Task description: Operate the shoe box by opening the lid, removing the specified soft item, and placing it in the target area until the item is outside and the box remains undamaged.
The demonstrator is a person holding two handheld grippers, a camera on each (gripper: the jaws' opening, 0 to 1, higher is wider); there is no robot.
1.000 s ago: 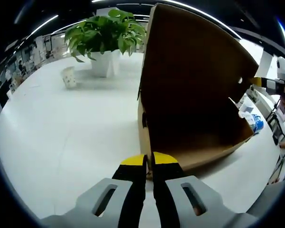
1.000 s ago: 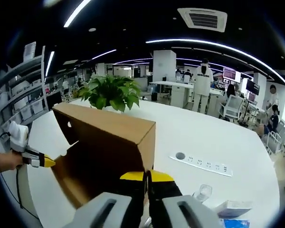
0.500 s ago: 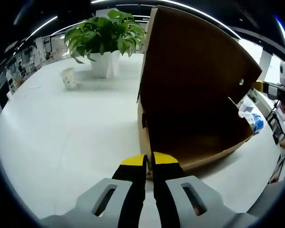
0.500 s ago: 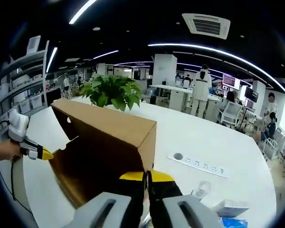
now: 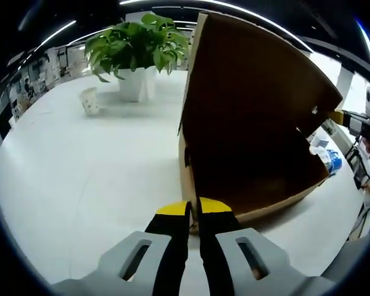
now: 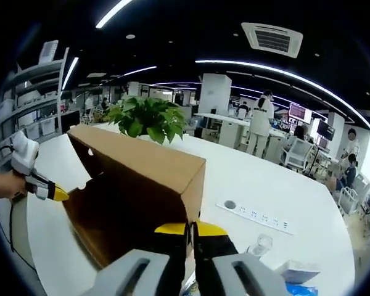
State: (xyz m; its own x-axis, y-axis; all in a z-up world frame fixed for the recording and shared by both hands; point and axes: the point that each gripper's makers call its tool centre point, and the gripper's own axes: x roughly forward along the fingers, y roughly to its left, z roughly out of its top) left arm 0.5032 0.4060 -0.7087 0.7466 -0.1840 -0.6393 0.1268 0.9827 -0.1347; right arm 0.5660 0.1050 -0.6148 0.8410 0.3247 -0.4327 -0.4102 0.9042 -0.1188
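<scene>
On the white table [image 5: 80,179], both closed claws, left claw [image 5: 192,208] and right claw [image 6: 191,227], pinch the raised shoe box [image 5: 246,129] lid's edges.

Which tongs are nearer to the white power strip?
Right. The right tongs are on the box side facing the power strip; the left tongs are across the box.

Left gripper view: taken low over the white table [image 5: 80,185], close to the near corner of the cardboard box [image 5: 246,123], facing its open inside at 1 o'clock with the potted plant [image 5: 139,43] at 11 o'clock. Right gripper view: taken close from the opposite side, above the box [image 6: 135,185], facing the office with the plant [image 6: 145,120] at 11 o'clock. Both views share the box, the plant and the table [image 6: 265,185]; each sees the other gripper at the box's far edge, right gripper [image 5: 351,120] at 3 o'clock, left gripper [image 6: 46,190] at 9 o'clock.
</scene>
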